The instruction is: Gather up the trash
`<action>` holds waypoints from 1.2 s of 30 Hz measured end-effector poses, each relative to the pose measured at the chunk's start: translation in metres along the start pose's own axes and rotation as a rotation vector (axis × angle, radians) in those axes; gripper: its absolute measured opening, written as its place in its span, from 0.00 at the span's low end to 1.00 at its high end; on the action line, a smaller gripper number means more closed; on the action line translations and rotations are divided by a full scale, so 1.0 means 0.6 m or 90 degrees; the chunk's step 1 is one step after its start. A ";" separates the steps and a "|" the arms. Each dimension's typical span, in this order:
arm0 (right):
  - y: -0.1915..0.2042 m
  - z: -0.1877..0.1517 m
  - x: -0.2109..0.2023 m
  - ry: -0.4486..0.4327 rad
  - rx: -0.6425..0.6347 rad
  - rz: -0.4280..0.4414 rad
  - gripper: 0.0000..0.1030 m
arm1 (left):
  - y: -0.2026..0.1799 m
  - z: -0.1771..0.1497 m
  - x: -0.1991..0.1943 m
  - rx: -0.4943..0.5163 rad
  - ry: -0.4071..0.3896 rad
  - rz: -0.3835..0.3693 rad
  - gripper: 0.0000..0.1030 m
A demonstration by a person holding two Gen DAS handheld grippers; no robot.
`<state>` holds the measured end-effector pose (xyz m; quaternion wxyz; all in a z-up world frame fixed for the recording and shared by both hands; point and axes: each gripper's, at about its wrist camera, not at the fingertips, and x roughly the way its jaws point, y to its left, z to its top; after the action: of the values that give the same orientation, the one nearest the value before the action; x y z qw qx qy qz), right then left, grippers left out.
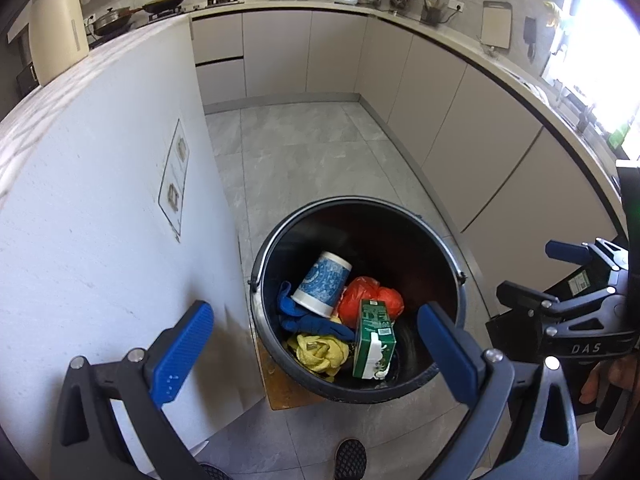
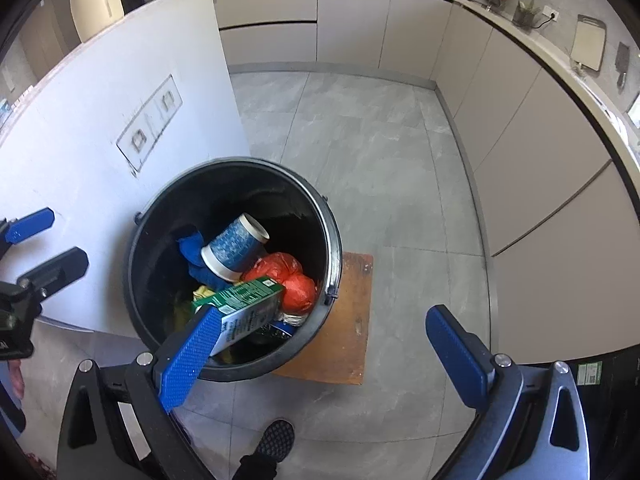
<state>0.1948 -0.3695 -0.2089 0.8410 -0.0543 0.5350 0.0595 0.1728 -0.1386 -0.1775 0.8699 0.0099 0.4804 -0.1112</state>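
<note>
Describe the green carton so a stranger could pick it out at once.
Find the black round bin on the kitchen floor beside the white island panel. Inside, among the trash, the green carton lies nearest the camera, next to the red bag and below the blue-patterned cup. It is the only boxy, green-and-white printed item there.

We list a kitchen: grey stone-look floor tiles (image 1: 304, 152); beige handleless base cabinets (image 1: 276, 52) running along the back and right walls under a pale countertop (image 1: 440, 30); a white partition wall (image 1: 100, 208) at left, bearing a socket plate (image 1: 175, 178). Daylight glares through a window (image 1: 600, 40) at upper right. A wooden board (image 2: 348, 320) lies on the floor.
</note>
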 end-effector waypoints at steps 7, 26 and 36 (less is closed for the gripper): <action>0.018 0.003 -0.043 -0.020 0.021 -0.007 1.00 | -0.002 0.011 -0.025 0.023 -0.002 -0.008 1.00; 0.105 -0.031 -0.329 -0.118 0.072 -0.034 1.00 | 0.017 0.027 -0.286 0.048 -0.107 0.014 1.00; 0.171 -0.069 -0.449 -0.173 0.082 -0.028 1.00 | 0.043 -0.003 -0.394 0.068 -0.175 0.020 1.00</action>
<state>0.0285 -0.2859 0.0153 0.9086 -0.0035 0.4176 0.0131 0.0551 -0.0697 0.0174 0.9274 0.0482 0.3499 -0.1236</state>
